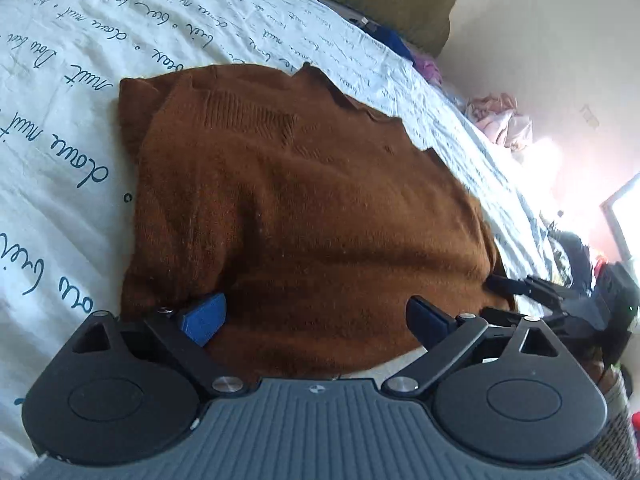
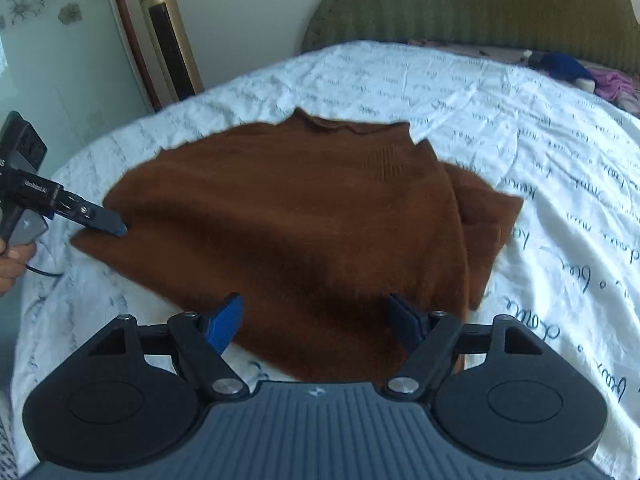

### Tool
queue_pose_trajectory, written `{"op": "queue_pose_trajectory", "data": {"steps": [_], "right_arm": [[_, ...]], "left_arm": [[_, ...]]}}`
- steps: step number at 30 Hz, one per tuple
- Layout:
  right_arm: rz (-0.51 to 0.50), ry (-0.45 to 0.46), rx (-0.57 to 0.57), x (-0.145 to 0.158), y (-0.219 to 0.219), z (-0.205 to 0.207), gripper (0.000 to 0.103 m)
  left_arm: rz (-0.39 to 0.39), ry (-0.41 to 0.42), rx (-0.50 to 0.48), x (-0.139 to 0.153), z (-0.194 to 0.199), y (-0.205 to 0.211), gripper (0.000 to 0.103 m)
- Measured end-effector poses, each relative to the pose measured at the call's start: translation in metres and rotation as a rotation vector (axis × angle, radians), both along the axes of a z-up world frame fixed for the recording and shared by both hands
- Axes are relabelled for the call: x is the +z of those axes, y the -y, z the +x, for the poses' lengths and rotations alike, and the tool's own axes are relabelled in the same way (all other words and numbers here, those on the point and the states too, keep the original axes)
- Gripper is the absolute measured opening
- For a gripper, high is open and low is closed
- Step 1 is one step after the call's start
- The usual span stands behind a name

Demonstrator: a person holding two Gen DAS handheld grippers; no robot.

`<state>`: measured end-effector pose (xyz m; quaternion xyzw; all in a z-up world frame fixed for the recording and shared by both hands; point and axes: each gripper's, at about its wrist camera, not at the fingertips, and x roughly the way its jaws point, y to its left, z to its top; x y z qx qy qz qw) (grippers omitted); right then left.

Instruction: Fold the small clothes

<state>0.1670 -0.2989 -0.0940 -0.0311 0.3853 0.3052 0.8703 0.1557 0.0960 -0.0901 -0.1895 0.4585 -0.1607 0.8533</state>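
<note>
Bed [image 2: 460,92], script-print sheet; brown sweater [image 2: 304,216] flat on it

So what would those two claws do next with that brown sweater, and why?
Probably close both on the near hem and lift it toward the collar. The brown sweater lies flat on the bedsheet, sleeves apparently folded in, and the left tool and right tool sit open over that hem.

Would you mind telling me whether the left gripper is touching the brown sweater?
Touching. In the right wrist view, the left gripper has its blue fingertips pressed onto the left edge of the sweater, with no gap between them.
</note>
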Motion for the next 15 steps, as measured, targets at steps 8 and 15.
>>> {"op": "queue_pose_trajectory", "data": {"steps": [8,15], "right_arm": [[-0.016,0.019,0.011,0.013,0.011,-0.009,0.078],[-0.017,0.116,-0.046,0.021,-0.047,0.044,0.079]], "left_arm": [[0.019,0.061,0.063,0.036,-0.008,-0.019,0.099],[0.291,0.138,0.269,0.061,0.073,0.024,0.103]]}}
